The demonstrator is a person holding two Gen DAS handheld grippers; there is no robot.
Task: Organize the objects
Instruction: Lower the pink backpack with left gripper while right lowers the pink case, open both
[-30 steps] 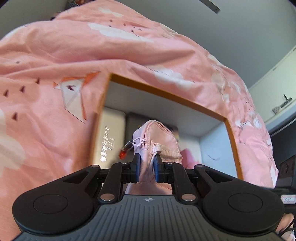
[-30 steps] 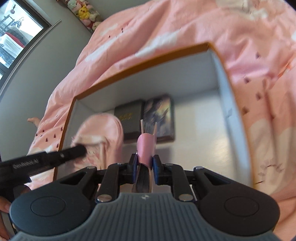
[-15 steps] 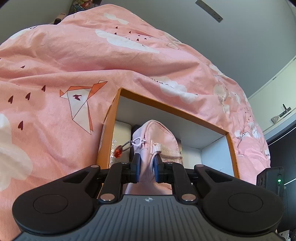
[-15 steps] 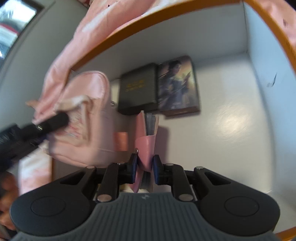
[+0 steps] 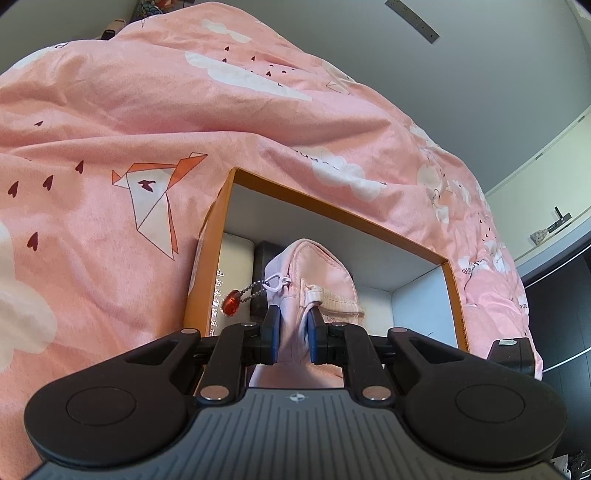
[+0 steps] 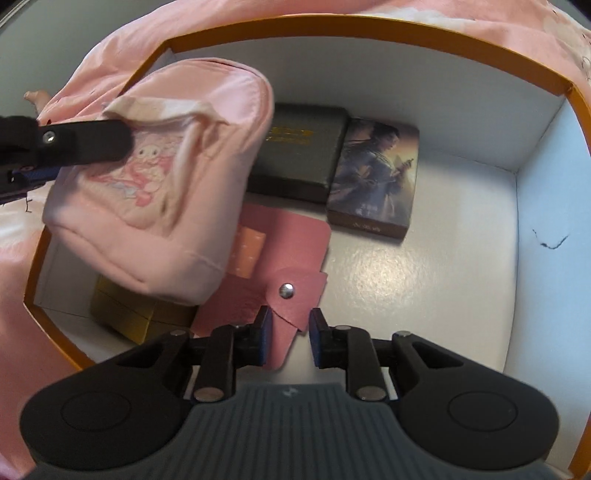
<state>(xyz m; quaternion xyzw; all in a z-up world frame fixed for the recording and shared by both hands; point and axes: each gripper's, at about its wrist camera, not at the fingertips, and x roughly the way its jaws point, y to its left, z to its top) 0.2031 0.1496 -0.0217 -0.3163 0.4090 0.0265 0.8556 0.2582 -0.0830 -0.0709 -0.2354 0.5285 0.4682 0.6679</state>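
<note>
A pale pink zip pouch (image 5: 314, 269) with a red bead charm (image 5: 232, 306) hangs over the orange-rimmed white box (image 5: 332, 206), and my left gripper (image 5: 291, 332) is shut on its edge. From the right wrist, the same pouch (image 6: 155, 206) hovers over the box's left part, with a left finger (image 6: 85, 144) on its strap. A pink snap wallet (image 6: 284, 251) lies flat on the box floor. My right gripper (image 6: 288, 332) has its jaws opening around the wallet's flap, and the right pad stands clear of it.
In the box (image 6: 369, 31) lie a dark box (image 6: 299, 155), a picture-printed box (image 6: 376, 173) and a gold box (image 6: 125, 314) under the pouch. An orange card (image 6: 247, 251) peeks from the wallet. Pink patterned bedding (image 5: 110, 166) surrounds the box; the floor's right half is bare.
My right gripper sank into the box and rolled; the wallet went from upright in the jaws to flat on the floor, and the jaws widened. The left gripper still holds the pouch.
</note>
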